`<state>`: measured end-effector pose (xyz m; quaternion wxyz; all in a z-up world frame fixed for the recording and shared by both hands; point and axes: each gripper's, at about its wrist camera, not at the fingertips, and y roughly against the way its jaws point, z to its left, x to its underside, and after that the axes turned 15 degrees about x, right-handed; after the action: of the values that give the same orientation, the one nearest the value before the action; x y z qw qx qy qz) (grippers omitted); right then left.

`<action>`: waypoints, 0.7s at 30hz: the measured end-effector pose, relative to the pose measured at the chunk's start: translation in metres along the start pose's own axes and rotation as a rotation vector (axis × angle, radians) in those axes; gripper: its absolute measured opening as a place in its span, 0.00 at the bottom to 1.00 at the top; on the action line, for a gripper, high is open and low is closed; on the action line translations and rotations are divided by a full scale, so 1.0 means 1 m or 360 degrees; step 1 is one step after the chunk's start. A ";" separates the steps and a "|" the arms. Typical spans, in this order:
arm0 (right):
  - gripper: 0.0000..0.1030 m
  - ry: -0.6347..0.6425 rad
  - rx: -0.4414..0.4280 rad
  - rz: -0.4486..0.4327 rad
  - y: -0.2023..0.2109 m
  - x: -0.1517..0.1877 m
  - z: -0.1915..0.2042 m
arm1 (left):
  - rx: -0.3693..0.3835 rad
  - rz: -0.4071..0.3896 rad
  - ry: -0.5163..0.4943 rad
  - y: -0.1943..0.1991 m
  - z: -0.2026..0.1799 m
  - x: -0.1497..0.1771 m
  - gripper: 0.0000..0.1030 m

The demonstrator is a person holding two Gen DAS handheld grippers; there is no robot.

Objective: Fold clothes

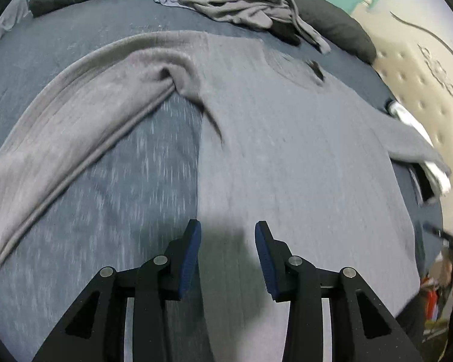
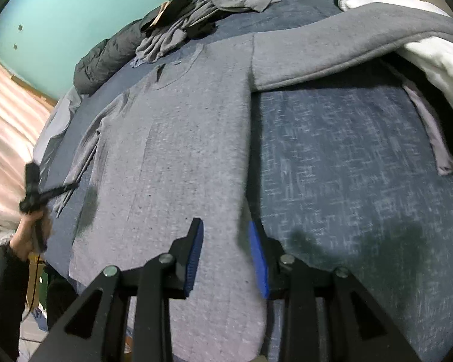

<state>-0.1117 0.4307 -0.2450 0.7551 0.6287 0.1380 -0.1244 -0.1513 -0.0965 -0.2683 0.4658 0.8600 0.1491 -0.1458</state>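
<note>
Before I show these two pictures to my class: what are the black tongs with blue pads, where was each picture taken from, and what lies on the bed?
A person holds one pair of tongs in each hand; a camera on each looks along its fingers. One picture is from the left tongs, one from the right tongs. Both are open and hold nothing. A grey long-sleeved top lies spread flat on the blue bed cover. A heap of unfolded clothes sits at the far end.

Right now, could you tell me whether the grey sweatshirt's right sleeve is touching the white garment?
Touching: in the right wrist view the sweatshirt's sleeve drapes directly over the white garment, no gap showing between them.
</note>
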 end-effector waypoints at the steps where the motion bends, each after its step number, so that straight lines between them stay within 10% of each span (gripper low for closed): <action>1: 0.30 0.0008 -0.0005 0.0000 -0.002 -0.002 0.002 | -0.0007 -0.0007 0.0009 -0.008 0.002 -0.006 0.39; 11: 0.30 0.0073 -0.0048 0.0025 -0.019 -0.021 0.017 | -0.0050 -0.0053 0.0007 -0.055 0.018 -0.050 0.38; 13: 0.30 0.0082 -0.0036 0.0030 -0.022 -0.024 0.018 | -0.0068 -0.0023 -0.0003 -0.061 0.021 -0.053 0.08; 21: 0.30 0.0084 -0.0015 0.0027 -0.026 -0.029 0.021 | 0.0025 -0.0140 0.0071 -0.036 0.032 -0.060 0.05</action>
<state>-0.1466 0.4058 -0.2544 0.7552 0.6293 0.1531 -0.1008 -0.2239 -0.1125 -0.2888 0.4485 0.8593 0.1960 -0.1481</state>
